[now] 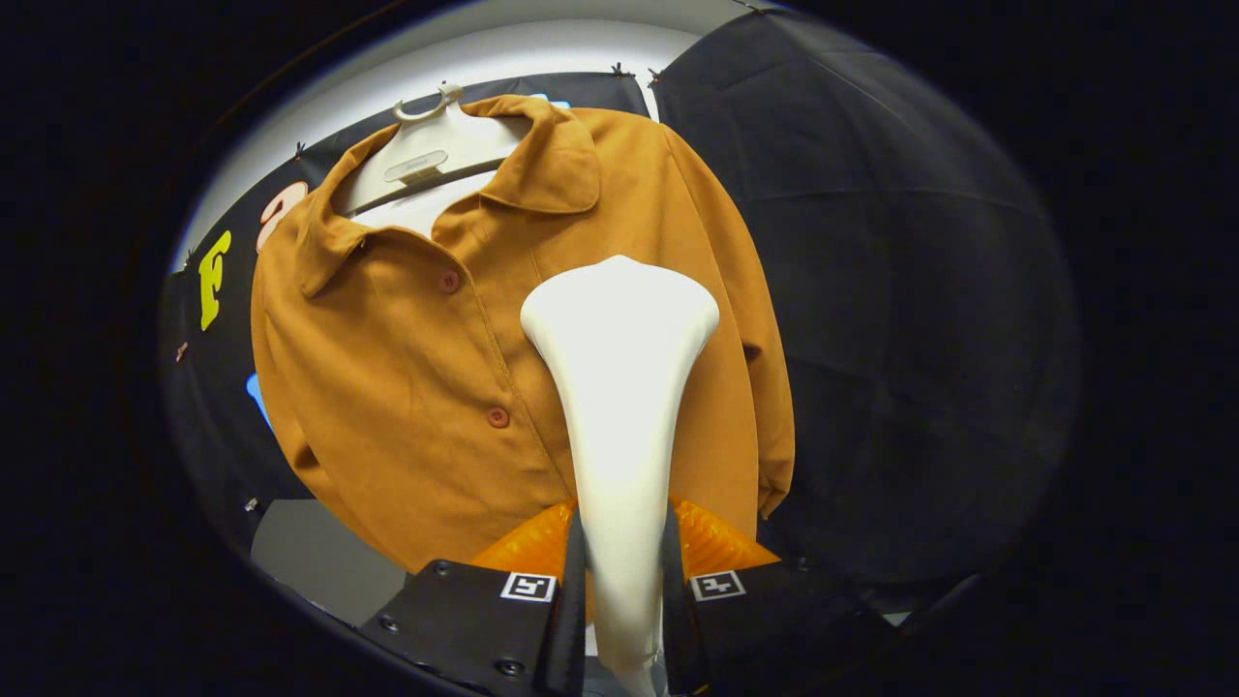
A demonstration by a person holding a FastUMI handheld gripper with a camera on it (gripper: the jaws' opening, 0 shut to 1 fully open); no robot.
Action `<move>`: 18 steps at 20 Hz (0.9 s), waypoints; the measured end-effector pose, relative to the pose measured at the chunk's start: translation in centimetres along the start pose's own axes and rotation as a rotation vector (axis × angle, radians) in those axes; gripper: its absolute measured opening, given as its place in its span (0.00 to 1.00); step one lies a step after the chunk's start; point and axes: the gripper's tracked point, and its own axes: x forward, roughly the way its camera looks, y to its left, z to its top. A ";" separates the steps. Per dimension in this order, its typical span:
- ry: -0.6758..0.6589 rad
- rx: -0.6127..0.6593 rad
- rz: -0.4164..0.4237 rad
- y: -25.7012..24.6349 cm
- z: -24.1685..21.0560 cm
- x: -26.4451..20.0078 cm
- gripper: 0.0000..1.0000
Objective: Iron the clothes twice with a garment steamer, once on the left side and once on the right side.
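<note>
A mustard-brown buttoned shirt [407, 368] hangs on a white hanger [436, 145] against the booth wall. My gripper [624, 542] is shut on the handle of a white garment steamer [619, 387], both fingers pressing its narrow neck. The steamer's wide head points up and rests against the shirt's right half, just right of the button placket and at chest height. Two buttons [498, 417] show left of the head. The shirt panel behind the steamer is hidden.
The black booth cloth [920, 339] hangs to the right of the shirt. A grey table surface [319, 561] lies below the shirt's left hem. A white wall [542, 48] runs above the cloth.
</note>
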 end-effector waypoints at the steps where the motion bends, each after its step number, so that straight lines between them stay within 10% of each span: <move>1: 0.010 -0.004 -0.005 -0.4 -0.6 0.2 0.35; 18: 0.283 0.040 -0.090 -3.4 -13.2 2.3 0.36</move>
